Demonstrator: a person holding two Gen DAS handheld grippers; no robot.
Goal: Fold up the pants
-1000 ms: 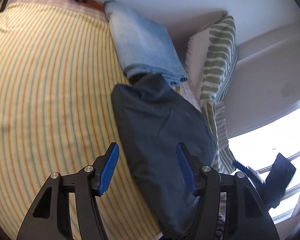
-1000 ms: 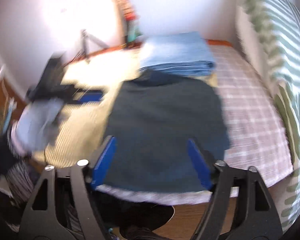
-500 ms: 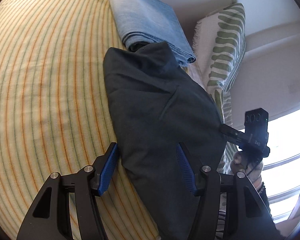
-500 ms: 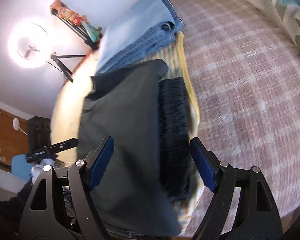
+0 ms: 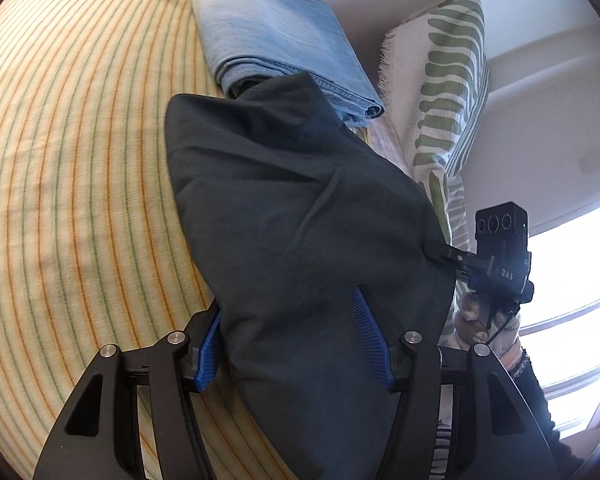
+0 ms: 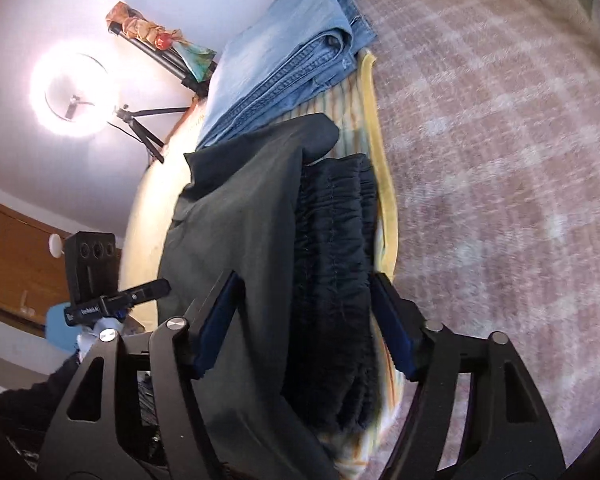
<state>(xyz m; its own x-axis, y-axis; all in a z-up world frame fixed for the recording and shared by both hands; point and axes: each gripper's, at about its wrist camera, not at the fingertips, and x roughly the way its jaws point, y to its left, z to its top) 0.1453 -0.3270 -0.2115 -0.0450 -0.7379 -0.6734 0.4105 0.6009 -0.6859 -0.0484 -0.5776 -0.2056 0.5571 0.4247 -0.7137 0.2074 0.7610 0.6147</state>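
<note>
The dark pants (image 5: 300,216) lie folded on the striped blanket (image 5: 76,168). My left gripper (image 5: 292,336) is open, its blue pads on either side of the pants' near end. In the right wrist view the pants (image 6: 260,240) show a gathered waistband along their right side. My right gripper (image 6: 304,328) is open and straddles the pants' edge. It also shows in the left wrist view (image 5: 452,258), with its tips at the far edge of the pants. The left gripper shows in the right wrist view (image 6: 140,296).
Folded light blue jeans (image 5: 276,40) lie just beyond the pants, also in the right wrist view (image 6: 284,56). A green-patterned pillow (image 5: 448,80) leans against the wall. A pink checked bedcover (image 6: 500,160) lies to the right. A ring light on a tripod (image 6: 76,92) stands behind the bed.
Both grippers have moved forward over the dark pants, which now sit between the open pads. The right wrist view has swung from facing the bed to looking along the pants.
</note>
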